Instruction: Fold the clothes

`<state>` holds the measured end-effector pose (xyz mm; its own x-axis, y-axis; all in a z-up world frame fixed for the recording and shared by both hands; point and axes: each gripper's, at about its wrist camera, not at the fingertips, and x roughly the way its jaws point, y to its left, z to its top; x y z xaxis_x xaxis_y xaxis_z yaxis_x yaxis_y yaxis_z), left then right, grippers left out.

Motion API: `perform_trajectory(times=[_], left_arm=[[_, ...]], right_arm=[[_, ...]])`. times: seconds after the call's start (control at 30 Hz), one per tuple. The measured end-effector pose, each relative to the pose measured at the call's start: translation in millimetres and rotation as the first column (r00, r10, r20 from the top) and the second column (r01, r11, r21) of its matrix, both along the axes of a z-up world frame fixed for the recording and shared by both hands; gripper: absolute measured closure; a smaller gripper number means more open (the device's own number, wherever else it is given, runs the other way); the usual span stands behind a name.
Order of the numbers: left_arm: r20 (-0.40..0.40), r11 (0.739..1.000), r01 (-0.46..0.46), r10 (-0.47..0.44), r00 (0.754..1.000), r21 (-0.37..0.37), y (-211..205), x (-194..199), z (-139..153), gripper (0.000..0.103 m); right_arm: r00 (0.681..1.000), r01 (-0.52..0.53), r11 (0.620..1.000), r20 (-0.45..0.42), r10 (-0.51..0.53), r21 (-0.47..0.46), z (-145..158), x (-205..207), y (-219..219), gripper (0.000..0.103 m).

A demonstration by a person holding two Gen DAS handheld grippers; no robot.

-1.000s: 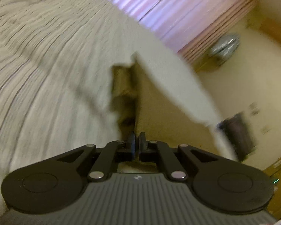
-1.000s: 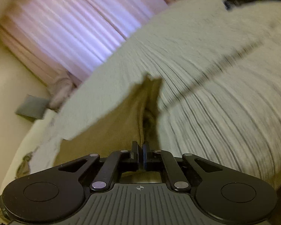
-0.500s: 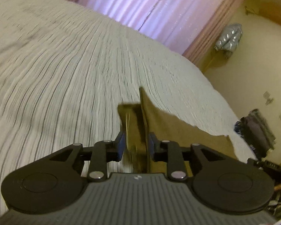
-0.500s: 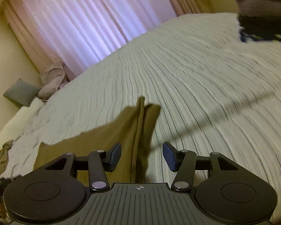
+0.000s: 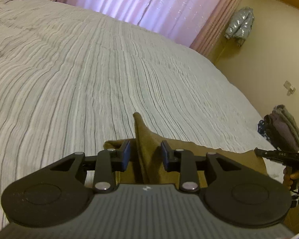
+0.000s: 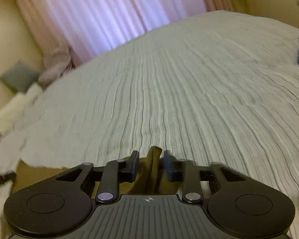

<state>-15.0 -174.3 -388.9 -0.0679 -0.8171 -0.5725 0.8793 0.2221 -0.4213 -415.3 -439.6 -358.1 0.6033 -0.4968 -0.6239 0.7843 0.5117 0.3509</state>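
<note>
On the near edge of the bed (image 5: 101, 75), covered by a grey-white ribbed spread, a brown garment (image 5: 219, 157) is laid out flat, with a pinched corner standing up at each end. In the left wrist view the left gripper (image 5: 145, 155) is seen with its jaws wide, a raised peak of the cloth standing between them without being clamped. In the right wrist view the right gripper (image 6: 151, 164) is likewise seen with jaws parted, a bunched ridge of the same garment (image 6: 153, 167) rising in the gap; whether the pads graze it cannot be told through the blur.

The step in hand is judged to be the release after a fold has been laid onto the bed. Next, both grippers would need to be drawn clear without dragging the raised corners, and fresh edges would have to be chosen for a further fold or the cloth smoothed down.

A short white marking is seen on the dark part of the other tool at the far right of the left view, but it cannot be read with confidence. No brand or label is visible on the garment.
</note>
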Motion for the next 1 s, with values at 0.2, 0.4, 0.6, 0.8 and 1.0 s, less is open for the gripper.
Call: perform_trajectory(times=[0.2,0.4,0.6,0.8,1.0], left_arm=[[0.044,0.998,-0.062,0.061,0.997,0.013,-9,-6,5,0.083],[0.120,0.995,-0.069,0.078,0.990,-0.078,2,-27,39,0.076],[0.105,0.978,0.208,-0.206,0.973,-0.005,-40,-80,45,0.063],[0.067,0.941,0.321,-0.329,0.942,0.107,-111,-117,21,0.063],[0.100,0.906,0.376,-0.400,0.911,0.191,-145,-135,-2,0.103]], right_arm=[[0.991,0.109,0.994,0.076,-0.110,0.014,-15,-8,-2,0.077],[0.961,0.162,0.982,0.212,-0.180,0.097,-13,-55,22,0.046],[0.957,0.128,0.970,0.231,-0.175,0.204,-15,-86,39,0.053],[0.947,0.105,0.952,0.264,-0.184,0.287,-16,-94,34,0.059],[0.932,0.082,0.945,0.313,-0.185,0.317,-20,-99,26,0.059]])
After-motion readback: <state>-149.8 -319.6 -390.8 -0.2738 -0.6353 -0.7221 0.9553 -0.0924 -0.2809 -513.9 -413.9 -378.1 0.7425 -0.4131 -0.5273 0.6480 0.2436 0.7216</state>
